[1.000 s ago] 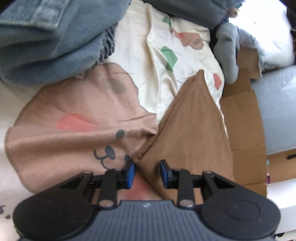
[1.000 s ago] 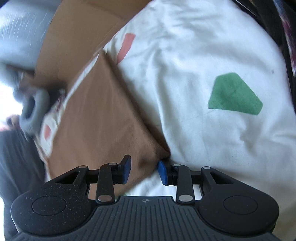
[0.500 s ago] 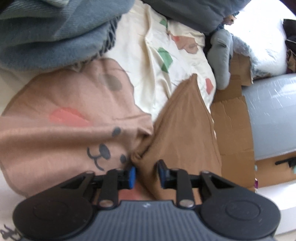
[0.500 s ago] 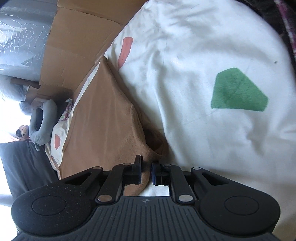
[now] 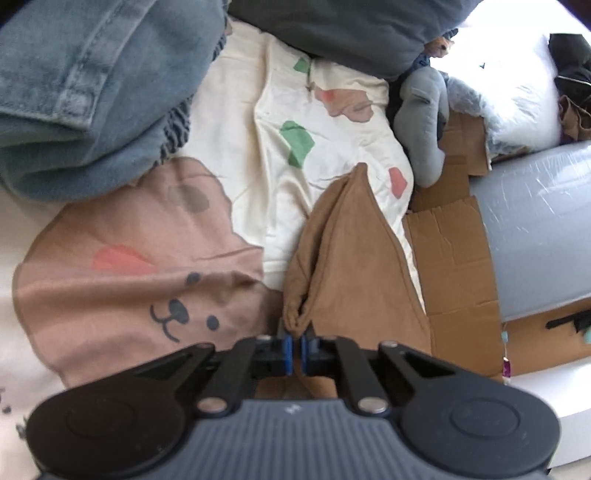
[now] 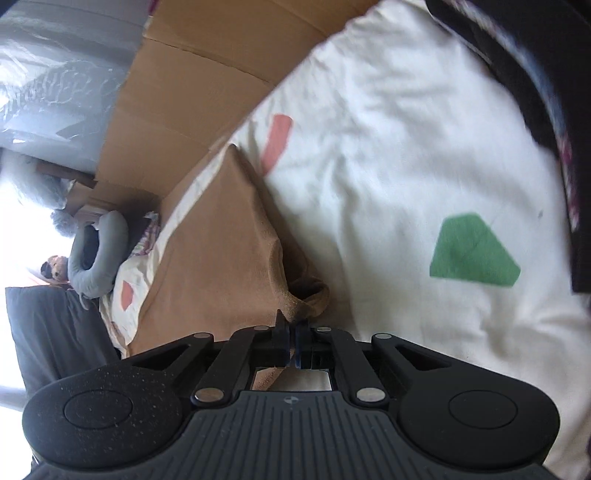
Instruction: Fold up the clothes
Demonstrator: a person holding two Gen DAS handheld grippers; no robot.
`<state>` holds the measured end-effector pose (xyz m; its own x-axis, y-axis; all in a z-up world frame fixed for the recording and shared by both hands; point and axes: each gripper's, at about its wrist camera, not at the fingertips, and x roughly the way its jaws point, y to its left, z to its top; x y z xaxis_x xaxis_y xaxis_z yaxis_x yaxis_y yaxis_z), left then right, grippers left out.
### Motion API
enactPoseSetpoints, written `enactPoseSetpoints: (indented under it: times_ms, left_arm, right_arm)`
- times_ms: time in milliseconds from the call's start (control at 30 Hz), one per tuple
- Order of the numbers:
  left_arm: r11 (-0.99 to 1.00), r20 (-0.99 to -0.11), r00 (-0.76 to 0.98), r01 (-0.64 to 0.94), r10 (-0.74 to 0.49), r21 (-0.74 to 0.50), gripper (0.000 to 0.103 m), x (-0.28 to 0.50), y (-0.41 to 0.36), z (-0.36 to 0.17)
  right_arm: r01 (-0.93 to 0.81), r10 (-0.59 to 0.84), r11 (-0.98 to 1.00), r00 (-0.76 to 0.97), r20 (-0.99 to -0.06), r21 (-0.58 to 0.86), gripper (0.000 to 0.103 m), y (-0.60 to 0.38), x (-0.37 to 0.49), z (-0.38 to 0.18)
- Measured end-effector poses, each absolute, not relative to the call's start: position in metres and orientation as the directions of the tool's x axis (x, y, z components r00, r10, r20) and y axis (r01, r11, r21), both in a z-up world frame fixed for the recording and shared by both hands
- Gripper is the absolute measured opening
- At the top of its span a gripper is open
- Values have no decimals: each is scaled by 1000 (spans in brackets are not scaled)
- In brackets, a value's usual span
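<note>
A brown garment lies on the printed bedsheet, stretching away toward the bed's right side. My left gripper is shut on its near corner, and the cloth bunches up just ahead of the blue pads. In the right wrist view the same brown garment runs off to the left, and my right gripper is shut on another puckered corner of it. Both pinched corners are raised slightly off the sheet.
A pile of denim and blue clothes sits at the far left, with a dark grey garment behind. A grey neck pillow and flat cardboard border the bed's right side. A dark patterned cloth edges the right wrist view.
Both grippers closed from partly open onto corners of the brown garment. Both then rose a little, pulling the pinched corners up from the sheet.
</note>
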<state>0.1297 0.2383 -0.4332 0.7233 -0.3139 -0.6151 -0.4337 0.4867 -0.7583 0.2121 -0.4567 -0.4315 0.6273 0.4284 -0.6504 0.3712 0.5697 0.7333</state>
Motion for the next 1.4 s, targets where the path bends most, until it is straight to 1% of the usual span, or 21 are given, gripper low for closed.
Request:
enactPoseSetpoints:
  times_ms: [300,667,733,833,933,1033,1167,1333,1400]
  left_arm:
    - [468,-652,680,-480,-335,-742,4,103,226,-435]
    - [511,-647,654,-430,-392,-745,5,88,227,-437]
    - [508,-645,648,-427,-406,-748,6,88,228,-447]
    - [497,-640,645,-428,-417,-755,10,86,229,-461]
    - [484,-628,659,-425,-415,-765,17,83,230,-470]
    - [469,-608,675,-413,-418,-781,22,81,232,-476]
    - [451,-574,704,-388,-417,-804,28,80,237,-481]
    - [414,-530,703,-353,-474,-839,29,88,241,-490]
    - [393,-512,702,-344,-496,-853,28,91,243,-493]
  right_arm:
    - [430,390,570,608,-691,700,0,-470,193,-431]
    - [491,339,610,548,-765,622,1,-473,185,-426]
    - [520,329,622,505,-798,585,3,-473,187,-430]
    - [518,272,698,447,-852,494,5,-465,192,-419]
    - [481,248,759,409,-878,439,6,-459,201,-403]
    - [436,225,814,373,-900,384,6,-454,211,-386]
    - [365,231,858,354,-906,361,6,-437,234,-366]
    - [225,267,911,316,-911,345,6,-396,264,-349]
    - [144,285,932,276,-918,333,6,-374,278,-346]
